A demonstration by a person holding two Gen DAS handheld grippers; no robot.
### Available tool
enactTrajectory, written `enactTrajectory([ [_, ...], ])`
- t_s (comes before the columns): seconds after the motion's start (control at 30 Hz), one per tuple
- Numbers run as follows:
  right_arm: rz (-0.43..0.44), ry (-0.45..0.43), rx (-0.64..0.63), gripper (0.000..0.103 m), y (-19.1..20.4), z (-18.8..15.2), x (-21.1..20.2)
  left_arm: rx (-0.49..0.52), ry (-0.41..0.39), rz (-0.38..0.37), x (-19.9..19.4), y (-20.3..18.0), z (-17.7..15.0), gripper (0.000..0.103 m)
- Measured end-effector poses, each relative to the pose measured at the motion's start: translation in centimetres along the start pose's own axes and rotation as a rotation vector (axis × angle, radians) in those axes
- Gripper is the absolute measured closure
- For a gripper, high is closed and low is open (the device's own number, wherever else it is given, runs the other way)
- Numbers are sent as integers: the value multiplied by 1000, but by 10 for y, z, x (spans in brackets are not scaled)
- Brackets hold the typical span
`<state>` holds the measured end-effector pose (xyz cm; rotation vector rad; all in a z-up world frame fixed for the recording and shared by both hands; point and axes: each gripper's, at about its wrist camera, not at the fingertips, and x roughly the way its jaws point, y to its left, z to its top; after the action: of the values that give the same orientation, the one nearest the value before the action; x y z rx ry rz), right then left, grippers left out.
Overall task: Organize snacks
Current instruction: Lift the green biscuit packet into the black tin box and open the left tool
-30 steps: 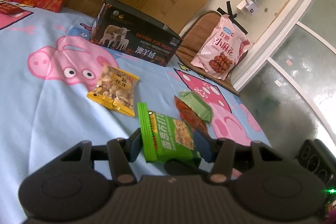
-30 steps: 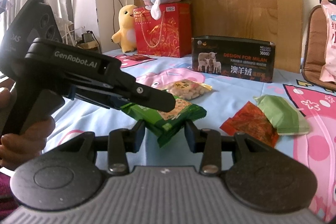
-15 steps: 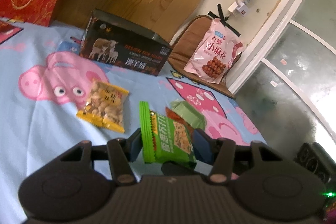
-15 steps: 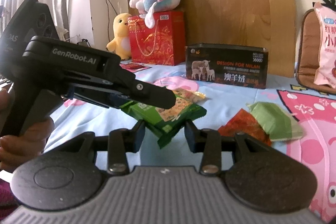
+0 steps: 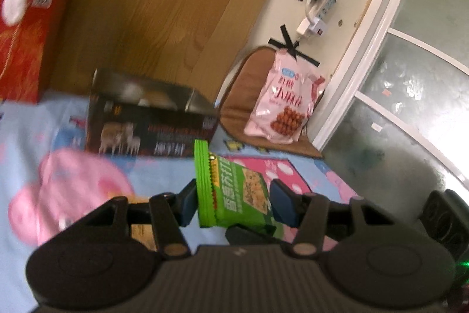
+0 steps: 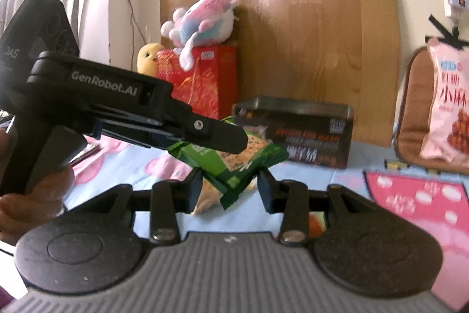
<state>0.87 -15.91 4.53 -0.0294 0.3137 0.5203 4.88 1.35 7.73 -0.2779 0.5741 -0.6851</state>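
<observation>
A green snack packet hangs in the air above the blue pig-print sheet. My left gripper is shut on it, one blue pad against each side. In the right wrist view the same green packet sits between the pads of my right gripper, which is shut on its lower corner. The left gripper reaches in from the left, held by a hand, and covers the packet's top. A yellow nut packet lies on the sheet below, mostly hidden.
A dark box stands on the sheet just behind the packet. A pink snack bag leans on a brown cushion at the right. A red gift bag with a plush toy on top stands at the back left.
Both grippers have risen together with the green packet. The loose packets on the sheet have dropped low in both views, and the dark box and wall now fill more of them.
</observation>
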Motion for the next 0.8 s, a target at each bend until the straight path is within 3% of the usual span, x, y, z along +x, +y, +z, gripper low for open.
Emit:
enactTrajectory([
  [0.33, -56, -10, 4, 59, -55, 57, 90, 19, -60, 24, 79, 28, 81, 50],
  [0.43, -55, 22, 23, 58, -71, 69, 124, 13, -85, 76, 100, 41, 95, 48],
  [0.57, -69, 80, 34, 54, -81, 71, 161, -67, -86, 159, 124, 68, 105, 40],
  [0.67, -104, 93, 76, 54, -86, 71, 168, -127, -91, 179, 124, 78, 107, 38],
  [0.73, -107, 78, 115, 53, -87, 70, 155, -127, -125, 181, 109, 79, 104, 31],
  [0.8, -98, 71, 130, 52, -85, 68, 141, -120, -142, 189, 95, 77, 99, 31],
])
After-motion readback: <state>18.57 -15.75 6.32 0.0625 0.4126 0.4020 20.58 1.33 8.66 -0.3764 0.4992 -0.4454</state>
